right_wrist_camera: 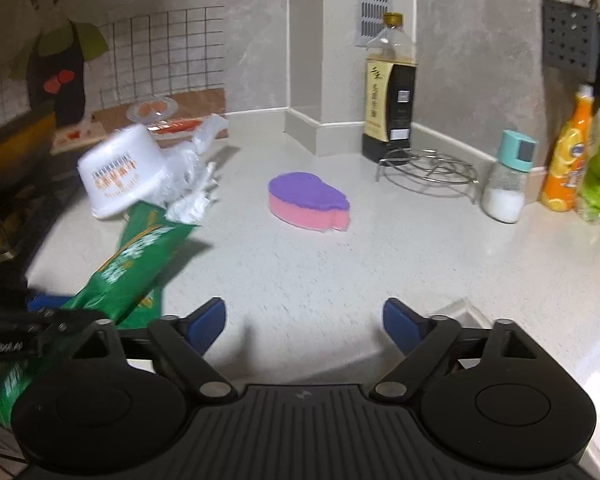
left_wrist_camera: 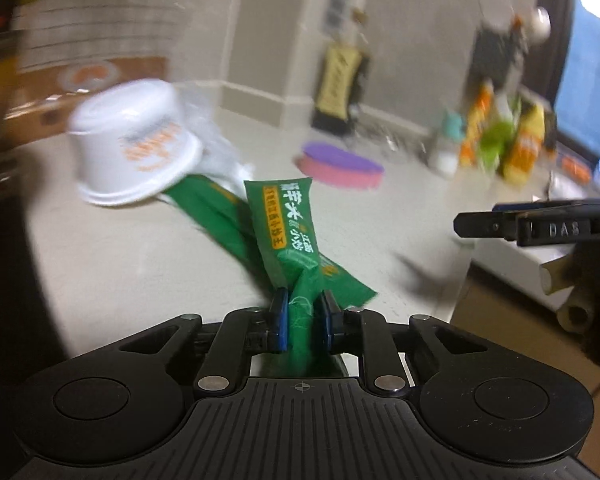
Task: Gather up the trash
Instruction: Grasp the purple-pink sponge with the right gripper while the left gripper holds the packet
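A green snack wrapper (left_wrist_camera: pixel 288 220) with white and orange print is pinched between the blue pads of my left gripper (left_wrist_camera: pixel 304 312), which is shut on it. The same wrapper (right_wrist_camera: pixel 136 264) hangs at the left of the right wrist view, under the left gripper. Past it an upturned white plastic cup (left_wrist_camera: pixel 134 144) with orange print leans on crumpled clear plastic (left_wrist_camera: pixel 216 148) on the pale counter (left_wrist_camera: pixel 140 260). The cup (right_wrist_camera: pixel 118 172) and plastic (right_wrist_camera: pixel 192 176) also show at the left in the right wrist view. My right gripper (right_wrist_camera: pixel 304 322) stands open above bare counter with nothing between its fingers.
A pink and purple sponge (right_wrist_camera: pixel 306 200) lies mid-counter. A dark sauce bottle (right_wrist_camera: pixel 388 88), a wire trivet (right_wrist_camera: pixel 428 168), a salt shaker (right_wrist_camera: pixel 508 178) and an orange bottle (right_wrist_camera: pixel 568 152) line the back right. A stove (right_wrist_camera: pixel 4 216) borders the left.
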A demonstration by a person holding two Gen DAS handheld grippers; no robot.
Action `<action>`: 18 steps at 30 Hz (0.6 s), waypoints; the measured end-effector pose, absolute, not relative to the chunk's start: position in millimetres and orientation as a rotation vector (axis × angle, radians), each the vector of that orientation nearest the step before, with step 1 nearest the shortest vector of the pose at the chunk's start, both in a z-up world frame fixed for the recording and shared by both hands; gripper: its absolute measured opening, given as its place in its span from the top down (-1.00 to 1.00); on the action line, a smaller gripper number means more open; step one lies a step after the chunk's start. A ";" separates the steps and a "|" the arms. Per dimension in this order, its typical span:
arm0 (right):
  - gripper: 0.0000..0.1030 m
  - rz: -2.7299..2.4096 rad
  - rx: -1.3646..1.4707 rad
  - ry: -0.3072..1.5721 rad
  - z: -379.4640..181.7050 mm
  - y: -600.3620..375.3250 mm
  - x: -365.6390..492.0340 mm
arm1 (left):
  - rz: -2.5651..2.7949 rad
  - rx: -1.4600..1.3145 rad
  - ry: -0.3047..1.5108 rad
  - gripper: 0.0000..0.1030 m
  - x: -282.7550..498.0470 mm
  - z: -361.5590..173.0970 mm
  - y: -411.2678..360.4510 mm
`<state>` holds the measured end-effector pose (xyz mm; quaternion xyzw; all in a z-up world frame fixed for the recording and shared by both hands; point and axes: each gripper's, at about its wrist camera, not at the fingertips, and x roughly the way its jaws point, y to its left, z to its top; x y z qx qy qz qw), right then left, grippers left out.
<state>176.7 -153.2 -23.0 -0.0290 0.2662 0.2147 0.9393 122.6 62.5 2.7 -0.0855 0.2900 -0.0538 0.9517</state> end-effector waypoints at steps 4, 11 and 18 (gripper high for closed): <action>-0.82 0.405 -0.051 0.515 -8.5 -141.5 203.6 | -0.030 -0.236 0.489 0.62 99.2 8.1 90.7; -0.82 0.361 -0.155 0.543 -12.3 -75.0 289.0 | -0.060 -0.316 0.394 0.62 91.6 6.1 109.7; -0.82 0.259 -0.288 0.644 -30.1 -40.7 364.5 | -0.083 -0.423 0.376 0.62 91.4 -2.8 126.1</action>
